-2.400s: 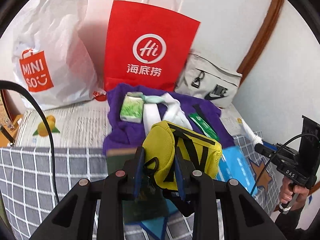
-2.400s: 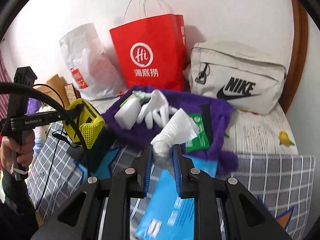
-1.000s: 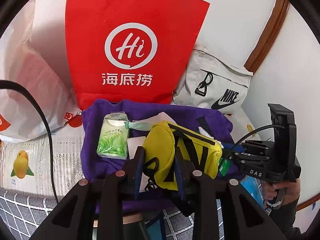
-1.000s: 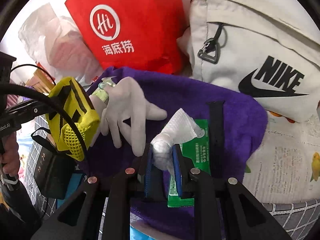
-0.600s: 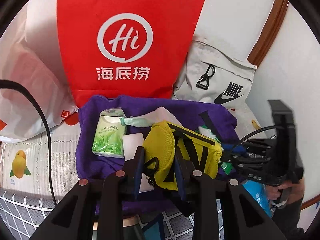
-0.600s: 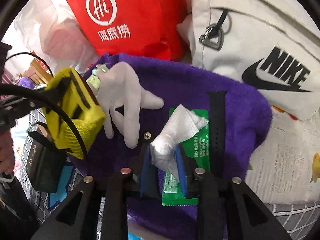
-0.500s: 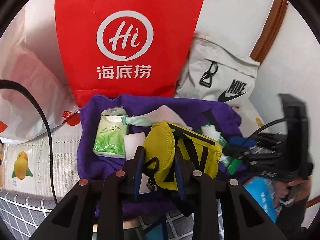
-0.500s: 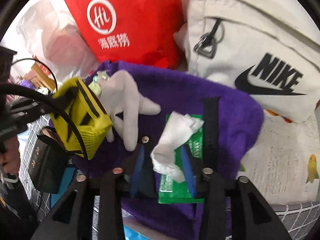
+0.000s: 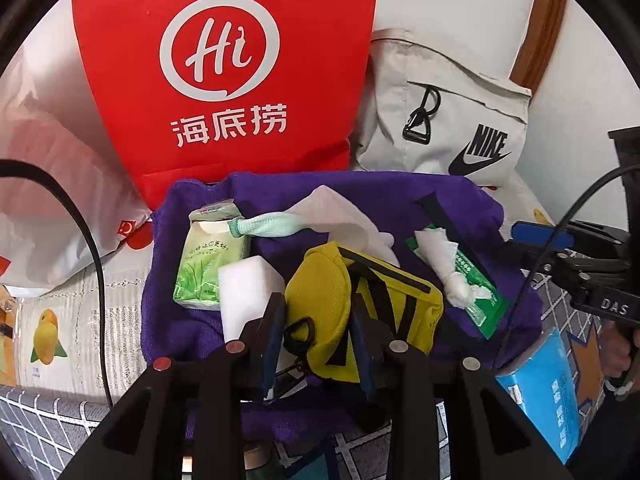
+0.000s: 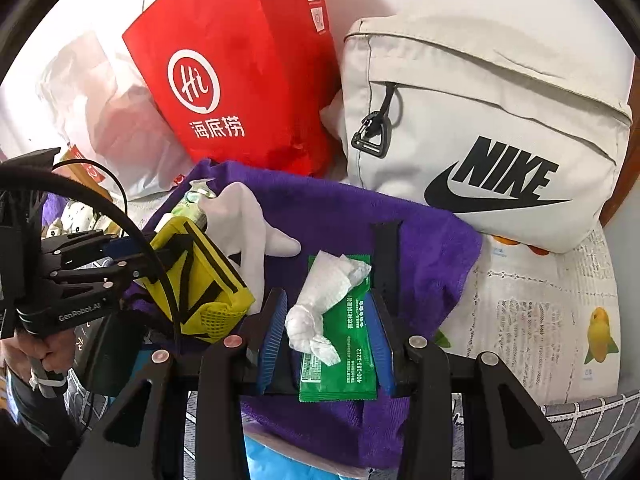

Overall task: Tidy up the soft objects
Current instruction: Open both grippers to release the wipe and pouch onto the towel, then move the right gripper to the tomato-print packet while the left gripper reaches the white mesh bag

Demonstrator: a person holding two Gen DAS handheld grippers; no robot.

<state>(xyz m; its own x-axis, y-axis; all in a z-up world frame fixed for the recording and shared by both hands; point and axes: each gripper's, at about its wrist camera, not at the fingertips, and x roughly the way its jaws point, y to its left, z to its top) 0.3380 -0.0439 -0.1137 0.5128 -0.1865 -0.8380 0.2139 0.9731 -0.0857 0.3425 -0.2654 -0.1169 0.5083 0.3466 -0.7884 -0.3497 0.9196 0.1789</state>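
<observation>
Left tool (image 9: 316, 340) is pinching the yellow pouch (image 9: 360, 312) over the purple towel (image 9: 400, 196). Right tool (image 10: 326, 340) is sitting spread, straddling the white tissue (image 10: 320, 304) lying on the green packet (image 10: 348, 344), long axis running along the fingers.

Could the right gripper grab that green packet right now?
Probably yes: the right gripper is open astride the green packet, though the crumpled tissue lies on top and might get pinched too.
</observation>
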